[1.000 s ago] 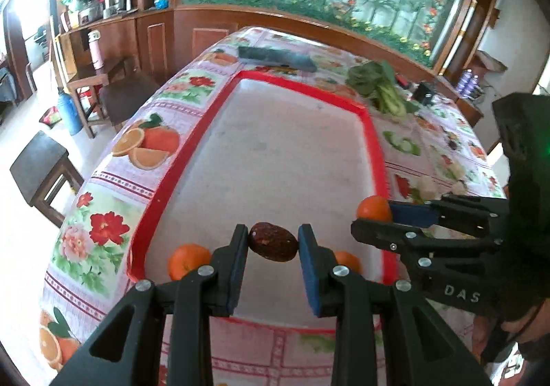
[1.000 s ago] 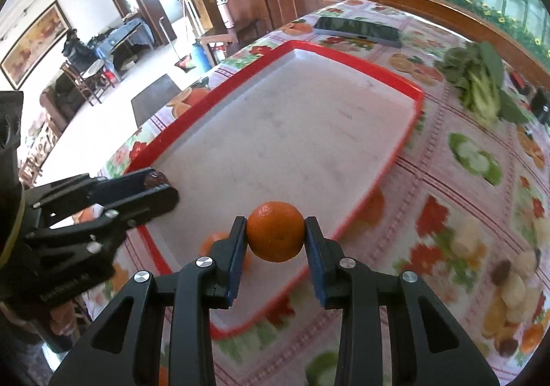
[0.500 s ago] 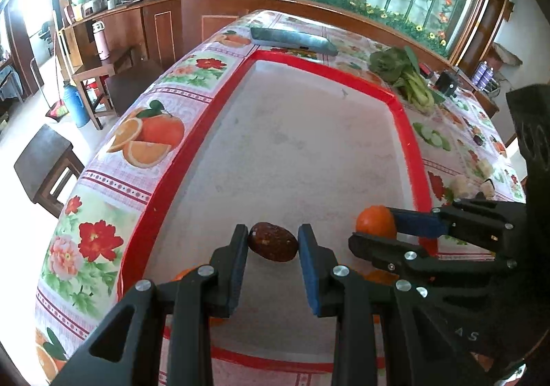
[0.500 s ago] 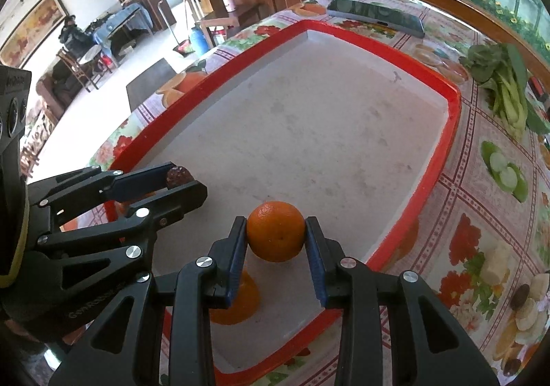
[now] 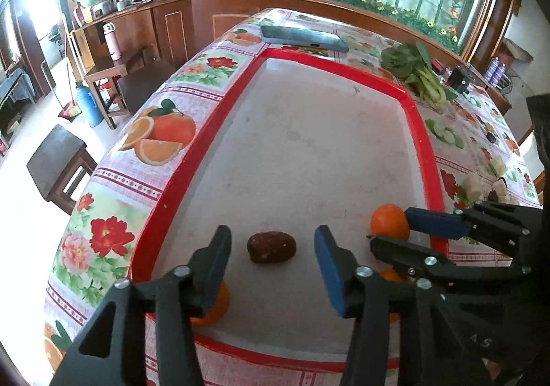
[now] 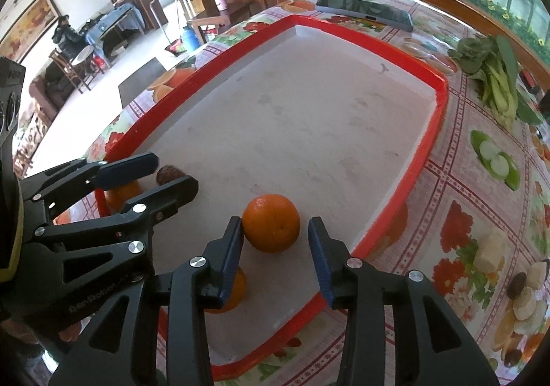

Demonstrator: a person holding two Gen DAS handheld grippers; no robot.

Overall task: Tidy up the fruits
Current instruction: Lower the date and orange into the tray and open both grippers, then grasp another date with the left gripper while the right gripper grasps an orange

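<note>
Step in hand: I was releasing two fruits onto the red tray [image 5: 421, 131] on the table [image 5: 113, 207].
Left tongs [image 5: 271, 250]: spread wide, gripping nothing; the brown fruit [image 5: 271, 247] lay on the tray floor between the pads, clear of both.
Right tongs [image 6: 275, 241]: parted; the orange [image 6: 271, 223] sat on the tray, its left side touching or nearly touching one pad.
Orientation: the brown fruit's long axis ran left-right across my left tongs; the orange was round, no axis.
Next move, in my judgement: back both tongs off without nudging the fruit.
</note>
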